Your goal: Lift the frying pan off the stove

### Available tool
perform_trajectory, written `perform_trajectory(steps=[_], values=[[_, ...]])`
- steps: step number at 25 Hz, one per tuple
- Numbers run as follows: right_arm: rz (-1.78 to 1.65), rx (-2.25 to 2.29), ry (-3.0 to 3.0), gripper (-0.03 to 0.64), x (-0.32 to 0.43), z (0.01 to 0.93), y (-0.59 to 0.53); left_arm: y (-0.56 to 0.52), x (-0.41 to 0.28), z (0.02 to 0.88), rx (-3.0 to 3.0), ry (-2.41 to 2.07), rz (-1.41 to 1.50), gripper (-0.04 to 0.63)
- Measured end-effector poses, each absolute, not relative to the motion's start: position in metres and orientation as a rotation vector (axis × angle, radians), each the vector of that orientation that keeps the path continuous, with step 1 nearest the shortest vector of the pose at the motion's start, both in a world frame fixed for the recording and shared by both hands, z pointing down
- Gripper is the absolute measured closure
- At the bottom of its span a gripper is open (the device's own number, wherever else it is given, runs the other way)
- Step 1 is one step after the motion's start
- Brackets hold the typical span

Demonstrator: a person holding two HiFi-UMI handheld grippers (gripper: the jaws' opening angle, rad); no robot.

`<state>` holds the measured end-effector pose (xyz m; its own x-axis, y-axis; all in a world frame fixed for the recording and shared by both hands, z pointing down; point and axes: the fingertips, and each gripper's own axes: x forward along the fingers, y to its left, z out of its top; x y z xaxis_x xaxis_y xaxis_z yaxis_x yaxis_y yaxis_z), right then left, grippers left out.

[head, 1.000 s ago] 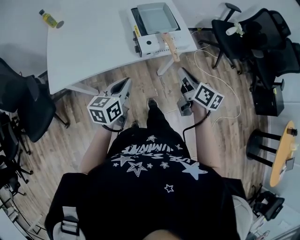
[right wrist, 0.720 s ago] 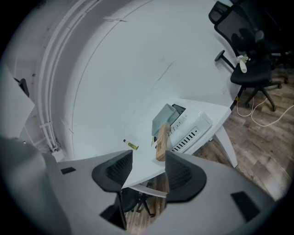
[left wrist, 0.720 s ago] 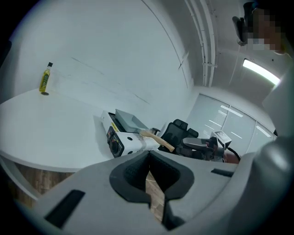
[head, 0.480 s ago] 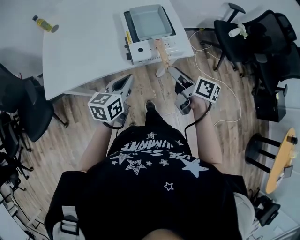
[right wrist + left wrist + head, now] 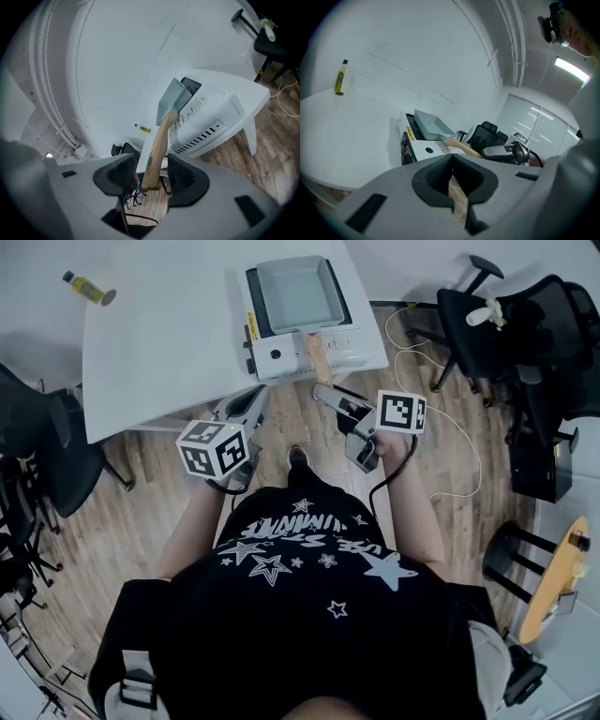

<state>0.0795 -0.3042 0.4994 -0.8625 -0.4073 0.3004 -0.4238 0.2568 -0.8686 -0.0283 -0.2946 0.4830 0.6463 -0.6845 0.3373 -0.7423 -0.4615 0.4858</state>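
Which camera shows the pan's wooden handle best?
The right gripper view: the handle fills the middle, its end showing between the right gripper's just-opened jaws. The head view shows it small, jutting off the stove. The left gripper view shows a sliver.

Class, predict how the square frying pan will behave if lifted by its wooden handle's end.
The frying pan probably tips nose-down: its body sits far along the long handle. It looks metal, so likely rigid. Smooth wood might slip.

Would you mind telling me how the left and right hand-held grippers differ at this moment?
The left hand-held gripper is shut; the right hand-held gripper has just been opening and stands wide. The left holds nothing; the right has the wooden pan handle between its jaws, ungripped. Both point toward the stove.
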Motion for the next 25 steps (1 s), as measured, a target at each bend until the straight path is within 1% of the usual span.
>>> perform_trajectory(steps=[3, 8, 13, 20, 21, 23, 25], values=[[1.738, 0.666, -2.563, 0.407, 0.070, 0.491, -0.310, -0.304, -0.020, 0.486, 2.250, -1.100, 0.124, 0.586], [1.753, 0.531, -2.547, 0.485, 0.068, 0.492, -0.308, -0.317, -0.007, 0.489, 2.244, -1.082, 0.146, 0.586], [1.809, 0.433, -2.550, 0.496, 0.071, 0.491, -0.309, -0.327, 0.013, 0.495, 2.227, -1.039, 0.196, 0.586], [1.842, 0.363, -2.532, 0.503, 0.072, 0.492, -0.309, -0.332, 0.048, 0.500, 2.046, -0.731, 0.088, 0.579], [1.840, 0.352, -2.534, 0.503, 0.072, 0.491, -0.309, -0.333, 0.052, 0.499, 2.035, -0.700, 0.079, 0.558], [1.841, 0.334, -2.533, 0.503, 0.072, 0.490, -0.310, -0.334, 0.061, 0.496, 2.010, -0.640, 0.054, 0.470], [1.848, 0.321, -2.530, 0.503, 0.072, 0.490, -0.309, -0.336, 0.067, 0.492, 1.978, -0.593, 0.003, 0.435]])
